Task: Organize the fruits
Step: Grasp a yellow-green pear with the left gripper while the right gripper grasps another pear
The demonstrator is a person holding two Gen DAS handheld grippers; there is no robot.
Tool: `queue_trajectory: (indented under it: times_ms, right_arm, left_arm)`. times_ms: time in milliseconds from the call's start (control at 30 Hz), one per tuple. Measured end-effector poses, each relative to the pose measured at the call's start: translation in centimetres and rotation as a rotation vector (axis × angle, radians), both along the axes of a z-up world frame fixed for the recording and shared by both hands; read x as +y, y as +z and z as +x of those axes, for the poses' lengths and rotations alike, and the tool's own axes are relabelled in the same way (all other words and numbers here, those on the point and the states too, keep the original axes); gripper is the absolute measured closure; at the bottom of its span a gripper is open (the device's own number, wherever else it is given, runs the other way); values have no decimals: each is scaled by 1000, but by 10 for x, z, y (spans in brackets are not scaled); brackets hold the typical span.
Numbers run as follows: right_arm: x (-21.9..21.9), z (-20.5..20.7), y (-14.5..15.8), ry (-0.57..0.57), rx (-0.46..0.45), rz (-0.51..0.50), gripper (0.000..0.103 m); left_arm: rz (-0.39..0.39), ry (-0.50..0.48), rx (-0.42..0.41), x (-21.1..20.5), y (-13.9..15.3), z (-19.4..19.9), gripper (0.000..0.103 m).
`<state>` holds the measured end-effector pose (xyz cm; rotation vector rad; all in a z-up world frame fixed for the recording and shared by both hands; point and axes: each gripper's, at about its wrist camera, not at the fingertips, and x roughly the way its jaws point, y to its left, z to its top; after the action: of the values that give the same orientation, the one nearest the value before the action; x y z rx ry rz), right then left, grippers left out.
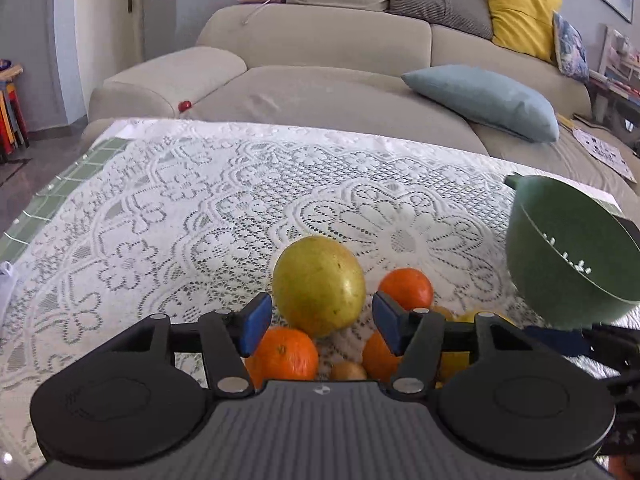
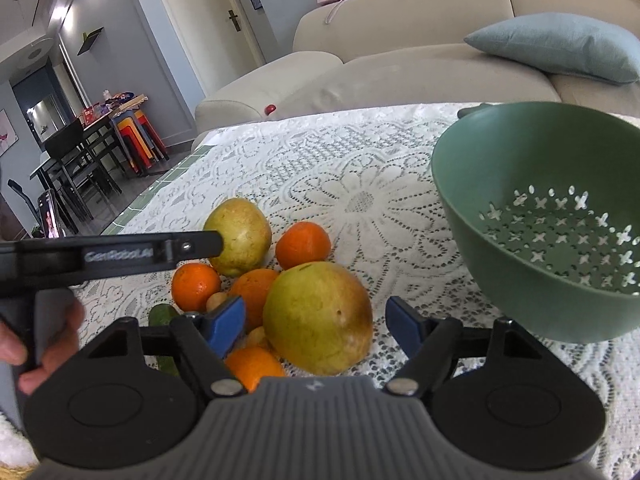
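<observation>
Straddling the nearer yellow-green fruit [image 2: 318, 318] on the bench [image 2: 360, 168], the right hand-held gripper [image 2: 316, 326] gapes wide without touching it, colander [image 2: 500, 280] just right, while the left hand-held gripper [image 1: 318, 326], likewise wide, frames the farther fruit [image 1: 319, 286].

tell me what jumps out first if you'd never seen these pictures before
The pile of fruit on the white lace tablecloth draws the eye first: two big yellow-green pears among several oranges. Right of the pile stands an empty green colander with cross-shaped holes. The blue-padded right tongs are open on either side of the nearer pear without pressing it, and the left tongs frame the other pear the same way.
</observation>
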<state>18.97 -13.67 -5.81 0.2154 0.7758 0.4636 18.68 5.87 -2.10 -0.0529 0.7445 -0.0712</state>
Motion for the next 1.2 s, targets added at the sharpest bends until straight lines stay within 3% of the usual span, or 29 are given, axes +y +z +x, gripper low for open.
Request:
queue_trajectory:
  times_ms: [333,500,1200]
  right_arm:
    - [0,16,-13,16,61,23,33]
    - [2,20,-17,31,84,39,40]
    - [6,23,-18,38,90,30,41]
  left_arm:
    - [-49,16,13,4,-13,25,24]
    - [-87,-4,46,1,-20,33,24]
    - [-208,-8,29,8,-28,40,30]
